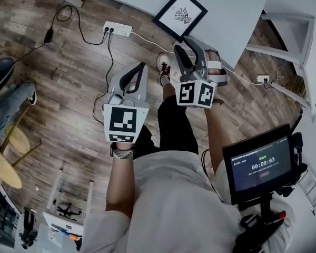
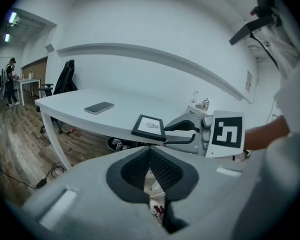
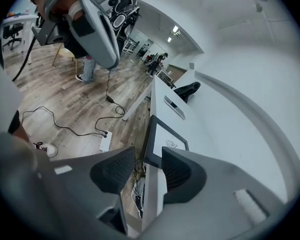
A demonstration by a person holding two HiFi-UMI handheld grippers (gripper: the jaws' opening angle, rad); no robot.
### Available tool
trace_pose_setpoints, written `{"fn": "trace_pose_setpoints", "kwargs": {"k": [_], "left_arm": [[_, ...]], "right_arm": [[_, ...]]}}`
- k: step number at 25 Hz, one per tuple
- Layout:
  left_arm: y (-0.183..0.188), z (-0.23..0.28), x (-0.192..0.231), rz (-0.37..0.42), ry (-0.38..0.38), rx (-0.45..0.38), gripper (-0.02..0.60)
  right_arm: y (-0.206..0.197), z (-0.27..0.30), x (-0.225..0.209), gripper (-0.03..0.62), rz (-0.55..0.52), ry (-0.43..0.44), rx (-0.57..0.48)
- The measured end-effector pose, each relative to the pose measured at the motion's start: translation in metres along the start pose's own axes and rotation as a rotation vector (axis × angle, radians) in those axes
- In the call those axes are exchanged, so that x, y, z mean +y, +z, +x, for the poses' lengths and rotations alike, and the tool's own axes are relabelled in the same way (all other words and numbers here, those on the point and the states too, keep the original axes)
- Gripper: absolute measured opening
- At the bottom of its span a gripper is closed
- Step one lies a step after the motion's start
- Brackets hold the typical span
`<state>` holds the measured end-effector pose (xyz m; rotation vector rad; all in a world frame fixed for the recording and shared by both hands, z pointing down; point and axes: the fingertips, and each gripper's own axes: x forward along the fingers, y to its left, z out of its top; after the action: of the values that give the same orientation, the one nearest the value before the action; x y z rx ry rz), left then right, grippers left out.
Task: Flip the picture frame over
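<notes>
A black picture frame (image 1: pixel 180 15) with a white print facing up lies near the edge of the white table (image 1: pixel 237 15). My right gripper (image 1: pixel 183 44) hangs just short of the frame's near corner, open, with nothing between its fingers. In the right gripper view the frame (image 3: pixel 167 140) shows through the gap beyond the jaws (image 3: pixel 142 168). My left gripper (image 1: pixel 141 67) is lower and to the left, over the floor, its pads pressed together on nothing. From the left gripper view (image 2: pixel 150 151) I see the frame (image 2: pixel 149 126) and the right gripper (image 2: pixel 187 131) beside it.
A phone (image 2: pixel 99 107) lies farther along the table. A power strip (image 1: pixel 117 28) with trailing cables rests on the wood floor below the table edge. The person's shoes (image 1: pixel 164 67) stand under the grippers. A screen on a stand (image 1: pixel 260 164) sits at lower right.
</notes>
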<state>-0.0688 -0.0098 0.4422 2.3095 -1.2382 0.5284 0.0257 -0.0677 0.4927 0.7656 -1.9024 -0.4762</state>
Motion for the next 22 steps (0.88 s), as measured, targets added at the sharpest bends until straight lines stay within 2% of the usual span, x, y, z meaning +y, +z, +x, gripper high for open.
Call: {"fn": "trace_pose_setpoints", "kwargs": {"k": [3, 12, 16, 22], "left_arm": [[-0.008, 0.010, -0.003, -0.034, -0.002, -0.013, 0.003], [-0.031, 0.022, 0.009, -0.046, 0.030, -0.014, 0.003], [-0.041, 0.027, 0.012, -0.041, 0.040, -0.018, 0.003], [-0.034, 0.035, 0.005, -0.012, 0.036, -0.025, 0.003]], "right_arm": [[-0.005, 0.004, 0.005, 0.173, -0.026, -0.024, 0.008], [-0.007, 0.015, 0.012, 0.179, -0.103, -0.123, 0.023], [-0.011, 0.017, 0.016, 0.180, -0.163, -0.148, 0.012], [-0.016, 0.014, 0.013, 0.189, -0.269, -0.185, 0.000]]}}
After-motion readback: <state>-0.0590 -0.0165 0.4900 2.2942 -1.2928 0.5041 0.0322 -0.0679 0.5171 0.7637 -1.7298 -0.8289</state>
